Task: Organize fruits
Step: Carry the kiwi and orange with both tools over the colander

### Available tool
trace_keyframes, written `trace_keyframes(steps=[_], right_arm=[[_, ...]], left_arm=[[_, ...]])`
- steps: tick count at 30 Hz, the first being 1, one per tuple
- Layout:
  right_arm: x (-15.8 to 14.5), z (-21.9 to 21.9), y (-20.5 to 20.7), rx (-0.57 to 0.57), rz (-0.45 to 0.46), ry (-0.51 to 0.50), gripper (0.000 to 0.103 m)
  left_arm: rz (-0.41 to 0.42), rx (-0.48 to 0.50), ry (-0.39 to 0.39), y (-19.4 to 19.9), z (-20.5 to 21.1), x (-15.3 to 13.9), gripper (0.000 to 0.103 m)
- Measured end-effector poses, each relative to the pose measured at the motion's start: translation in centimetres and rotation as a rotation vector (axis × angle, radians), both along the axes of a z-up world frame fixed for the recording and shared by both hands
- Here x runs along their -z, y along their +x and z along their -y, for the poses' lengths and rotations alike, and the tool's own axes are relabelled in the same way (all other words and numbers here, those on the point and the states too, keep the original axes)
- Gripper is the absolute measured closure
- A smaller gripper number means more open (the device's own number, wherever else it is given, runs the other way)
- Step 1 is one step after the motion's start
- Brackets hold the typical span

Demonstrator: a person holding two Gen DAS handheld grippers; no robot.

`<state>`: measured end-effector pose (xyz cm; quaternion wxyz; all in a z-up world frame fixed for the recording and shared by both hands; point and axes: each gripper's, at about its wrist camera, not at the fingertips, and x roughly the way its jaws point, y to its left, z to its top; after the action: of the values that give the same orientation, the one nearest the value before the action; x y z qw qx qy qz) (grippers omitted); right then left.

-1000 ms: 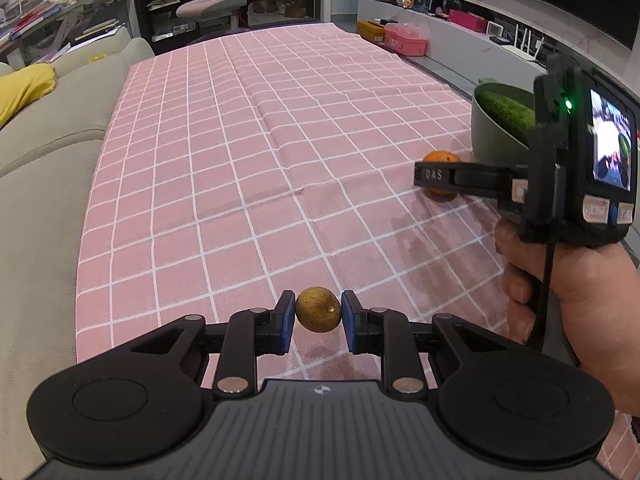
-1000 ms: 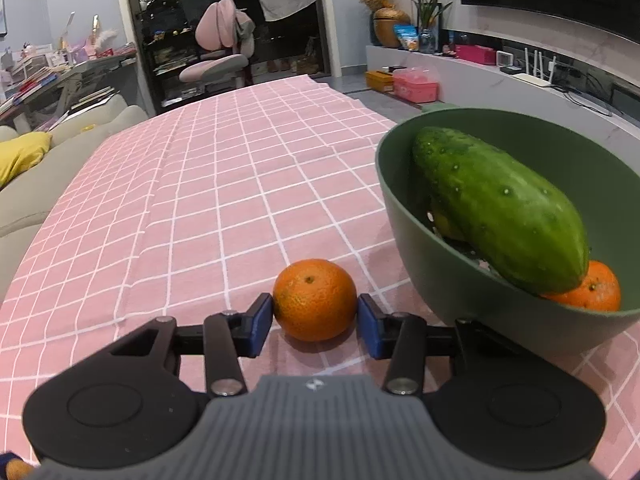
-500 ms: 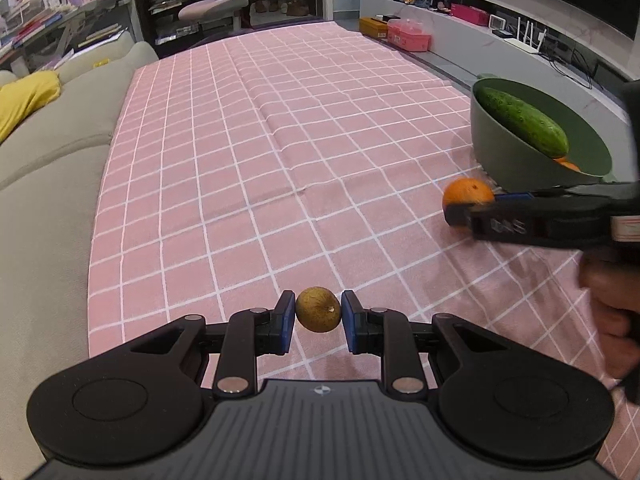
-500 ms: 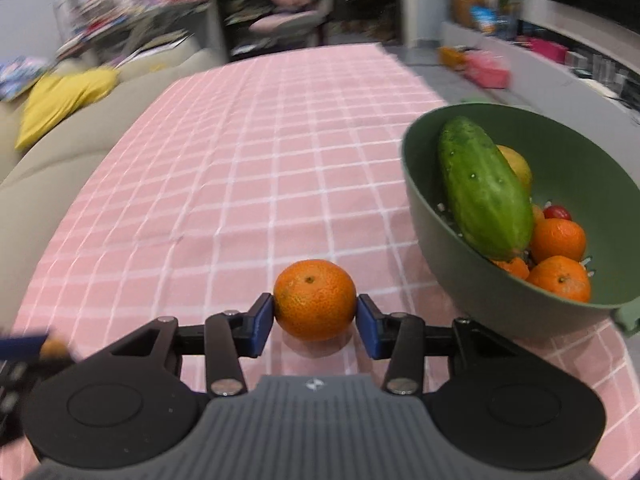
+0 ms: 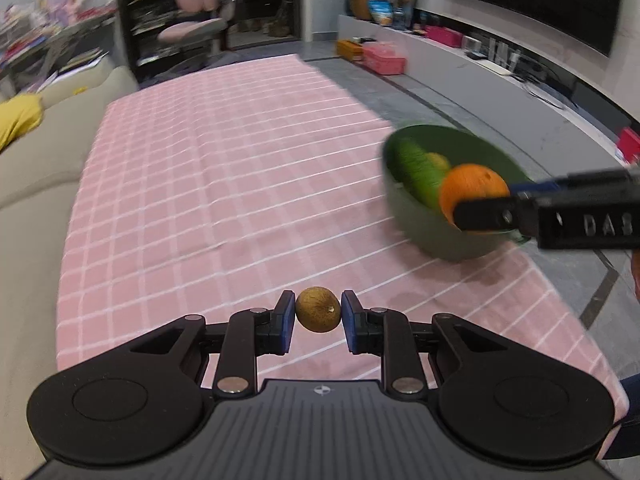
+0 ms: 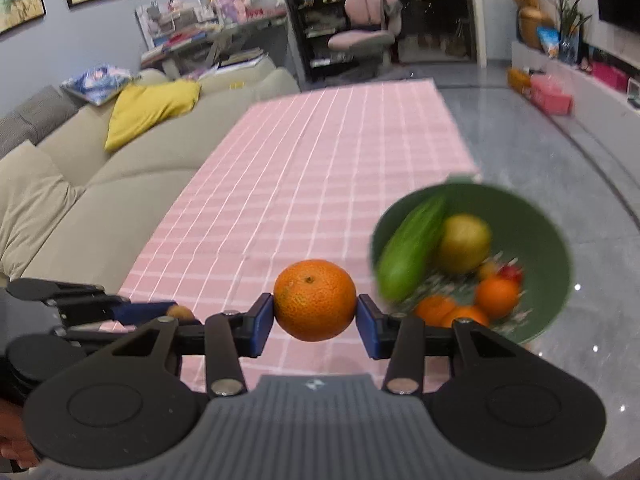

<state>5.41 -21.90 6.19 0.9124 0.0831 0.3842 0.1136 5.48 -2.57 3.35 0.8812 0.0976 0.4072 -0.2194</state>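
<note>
My left gripper is shut on a small brown kiwi and holds it above the pink checked tablecloth. My right gripper is shut on an orange and holds it in the air, left of the green bowl. The bowl holds a cucumber, a yellow fruit and several oranges. In the left wrist view the right gripper comes in from the right with the orange in front of the bowl. The left gripper with the kiwi also shows at the lower left of the right wrist view.
A beige sofa with a yellow cushion runs along the table's left side. The bowl sits near the table's right edge, with grey floor beyond it. A pink chair and shelves stand behind the table's far end.
Both grippers have risen well above the table with their fruit. The right gripper lifted the orange off the cloth and now looks down into the bowl.
</note>
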Motion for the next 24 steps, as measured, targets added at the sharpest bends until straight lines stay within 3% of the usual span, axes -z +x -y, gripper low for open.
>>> trace_keyframes(steps=[5, 10, 15, 24], right_arm=[[-1.2, 5.8, 1.0, 0.065, 0.006, 0.061, 0.061], [-0.5, 10.0, 2.7, 0.116, -0.016, 0.058, 0.061], [1.4, 12.0, 4.9, 0.158, -0.062, 0.059, 0.061], [3.4, 14.6, 8.0, 0.125, -0.115, 0.112, 0.061]], left_arm=[[0.032, 0.083, 0.035, 0.8, 5.6, -1.4, 0.076], [0.039, 0.15, 0.067, 2.5, 11.1, -1.4, 0.076], [0.09, 0.212, 0.188, 3.3, 16.5, -0.1, 0.076], [0.04, 0.238, 0.26, 5.3, 20.2, 3.2, 0.076]])
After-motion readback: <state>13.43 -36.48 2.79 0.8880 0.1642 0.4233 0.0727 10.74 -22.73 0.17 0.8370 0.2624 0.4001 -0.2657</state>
